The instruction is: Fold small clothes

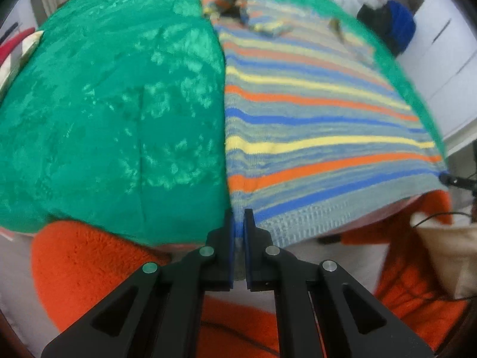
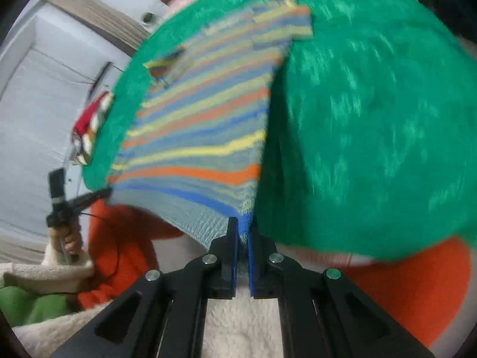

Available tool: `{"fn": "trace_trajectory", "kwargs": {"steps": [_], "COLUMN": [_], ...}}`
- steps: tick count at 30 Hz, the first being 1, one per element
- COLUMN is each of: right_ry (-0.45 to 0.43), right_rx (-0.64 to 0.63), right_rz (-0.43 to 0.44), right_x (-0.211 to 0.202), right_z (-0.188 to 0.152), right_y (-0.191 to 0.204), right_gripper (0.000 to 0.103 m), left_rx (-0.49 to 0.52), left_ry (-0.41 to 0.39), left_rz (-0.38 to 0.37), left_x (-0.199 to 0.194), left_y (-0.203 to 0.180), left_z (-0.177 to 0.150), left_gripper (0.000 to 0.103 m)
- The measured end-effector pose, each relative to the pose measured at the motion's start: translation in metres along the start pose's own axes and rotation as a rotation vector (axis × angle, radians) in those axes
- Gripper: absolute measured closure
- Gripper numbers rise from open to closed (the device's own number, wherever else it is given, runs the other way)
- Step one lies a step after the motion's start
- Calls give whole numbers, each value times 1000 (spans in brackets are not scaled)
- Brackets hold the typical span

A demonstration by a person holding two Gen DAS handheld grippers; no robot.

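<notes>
A small striped knit sweater (image 1: 313, 113) in blue, orange, yellow and grey lies on a green blanket (image 1: 113, 113). My left gripper (image 1: 238, 217) is shut on the sweater's near hem corner at its left edge. In the right wrist view the same sweater (image 2: 196, 137) runs away from me, and my right gripper (image 2: 243, 223) is shut on its other near hem corner. The hem between the two corners is lifted off the blanket (image 2: 372, 125). The left gripper (image 2: 104, 193), held by a hand (image 2: 70, 238), shows at the left of the right wrist view, pinching the far hem corner.
Orange fleece clothing (image 1: 89, 268) of the person fills the near foreground. A folded red and striped garment (image 2: 89, 125) lies at the blanket's edge. White cabinets (image 1: 441, 59) and a blue object (image 1: 399, 26) stand beyond the bed.
</notes>
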State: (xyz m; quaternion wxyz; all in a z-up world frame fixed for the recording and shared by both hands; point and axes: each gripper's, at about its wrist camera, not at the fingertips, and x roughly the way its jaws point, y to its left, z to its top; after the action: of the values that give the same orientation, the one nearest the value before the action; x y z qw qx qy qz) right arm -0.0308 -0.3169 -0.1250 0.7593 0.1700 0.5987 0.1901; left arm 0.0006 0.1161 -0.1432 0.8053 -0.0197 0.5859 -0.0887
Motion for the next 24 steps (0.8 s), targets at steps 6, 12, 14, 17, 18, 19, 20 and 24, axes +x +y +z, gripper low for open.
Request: {"fn": "trace_trajectory", "kwargs": {"steps": [6, 12, 14, 17, 18, 19, 20, 24], "right_ry": [57, 32, 37, -11, -50, -76, -96, -143], "right_rx": [207, 220, 195, 144, 104, 61, 17, -100], "right_rz": [-103, -152, -202, -286, -338, -402, -470, -642], "right_x": [78, 92, 86, 59, 43, 32, 24, 8], "right_z": [-12, -10, -11, -16, -19, -21, -22, -20], "right_y": [-42, -35, -22, 3, 16, 25, 36, 60], "right_gripper": [98, 98, 84, 44, 41, 39, 38, 34], "left_rx": [9, 0, 4, -8, -16, -26, -35, -60], "left_ry": [75, 57, 37, -33, -59, -87, -105, -185], "left_rz": [118, 159, 167, 199, 197, 191, 190, 218], "left_x": [59, 64, 52, 22, 13, 1, -5, -23], "left_y": [-7, -17, -20, -23, -23, -23, -24, -28], "left_z": [4, 11, 4, -1, -1, 0, 3, 11], "left_gripper": [100, 94, 79, 36, 33, 32, 32, 25]}}
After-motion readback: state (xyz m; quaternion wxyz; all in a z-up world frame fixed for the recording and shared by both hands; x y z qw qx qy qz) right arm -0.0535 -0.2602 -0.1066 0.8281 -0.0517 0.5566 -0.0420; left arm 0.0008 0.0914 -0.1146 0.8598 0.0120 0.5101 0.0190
